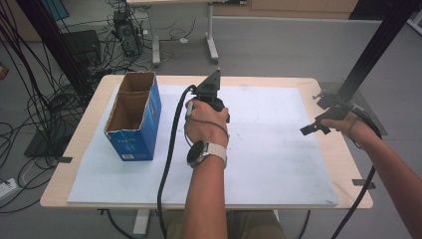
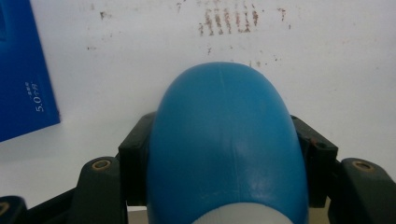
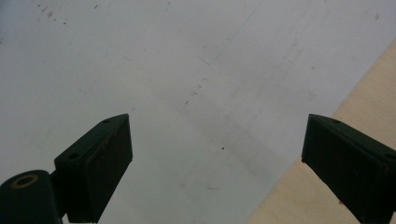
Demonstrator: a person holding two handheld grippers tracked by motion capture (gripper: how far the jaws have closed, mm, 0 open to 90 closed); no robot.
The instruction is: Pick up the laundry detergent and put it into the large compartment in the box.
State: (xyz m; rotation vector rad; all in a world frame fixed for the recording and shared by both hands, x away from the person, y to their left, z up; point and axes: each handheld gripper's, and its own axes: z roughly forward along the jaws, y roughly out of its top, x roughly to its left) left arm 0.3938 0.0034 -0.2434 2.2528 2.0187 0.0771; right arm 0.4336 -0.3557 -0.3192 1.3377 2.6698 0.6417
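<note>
jaws of our left gripper (image 2: 224, 186) are clamped on the sides of a blue rounded thing with a white base (image 2: 226, 144), probably a bottle or capsule; we cannot tell which. we hold it above the white mat (image 1: 278, 164) on the counter (image 1: 89, 107), just beside the open blue box (image 1: 133, 117), which stands mouth up, likely to receive it. jaws of our right gripper (image 3: 215, 163) stand wide apart with nothing between them, over the mat's edge, well apart from the box, we judge waiting.
</note>
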